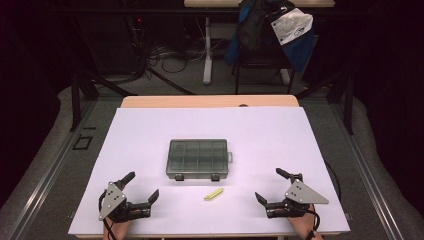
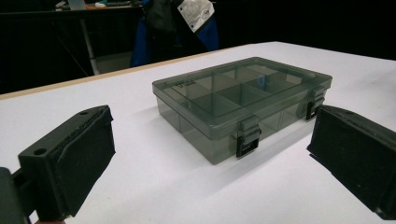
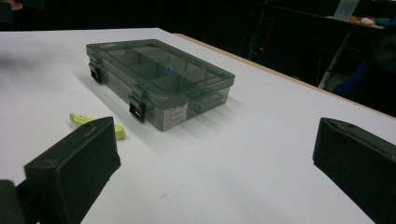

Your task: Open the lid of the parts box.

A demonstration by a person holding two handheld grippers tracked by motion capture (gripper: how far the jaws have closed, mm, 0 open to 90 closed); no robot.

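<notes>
High view: the white-topped desk point(image 1: 150, 130) has wide bare surface on every side of the smoky grey transparent plastic compartment box point(image 1: 198, 159), which lies near the middle, slightly toward the near edge. Its lid is down and both black latches on the near side are fastened. Through the lid, dividers split it into several compartments; a small blue thing shows in one, too small to identify. Just beside the box, between it and the near edge, lies a small yellow-green plastic clip point(image 1: 213, 194), apart from the box.

At the near-left corner the left tongs point(image 1: 143, 186) rest with jaws spread wide and nothing between them. At the near-right corner the right tongs point(image 1: 270, 184) are likewise spread and empty. Both are well apart from the box and the clip.

A white label point(image 3: 176, 115) sits on the box's short side in the right gripper view; its print is unreadable.
</notes>
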